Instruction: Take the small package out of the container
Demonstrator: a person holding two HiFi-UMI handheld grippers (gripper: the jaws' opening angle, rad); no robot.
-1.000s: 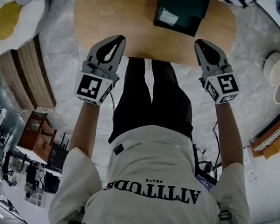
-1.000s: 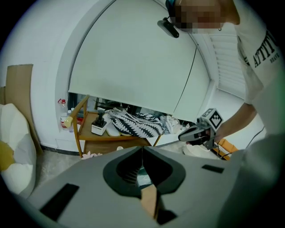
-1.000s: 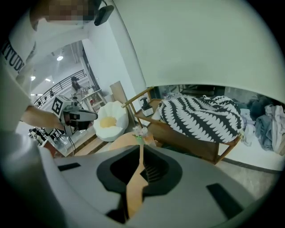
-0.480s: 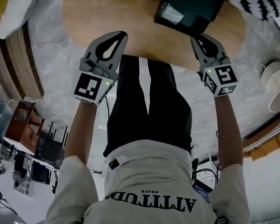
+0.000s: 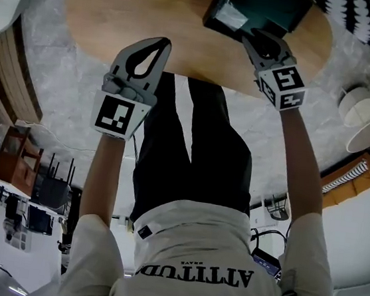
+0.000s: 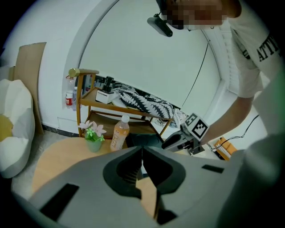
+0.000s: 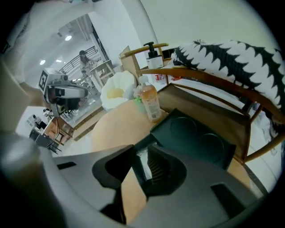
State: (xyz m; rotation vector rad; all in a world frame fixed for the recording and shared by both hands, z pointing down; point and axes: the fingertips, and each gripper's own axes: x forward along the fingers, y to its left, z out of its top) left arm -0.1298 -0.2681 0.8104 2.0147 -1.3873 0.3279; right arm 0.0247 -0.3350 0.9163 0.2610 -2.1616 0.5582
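At the table's (image 5: 134, 17) far edge, the small package (image 5: 229, 15) in the container (image 5: 269, 7) looks light and crinkly, best pinched by its near edge with the right gripper (image 5: 257, 37), whose empty jaws have just been opening; the left gripper's (image 5: 163, 42) meet.

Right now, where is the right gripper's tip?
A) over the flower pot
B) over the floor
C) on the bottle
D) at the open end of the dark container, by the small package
D: the head view shows the right gripper at the dark container's open end, beside the small package. Its jaws have just been opening and stand apart, gripping nothing.
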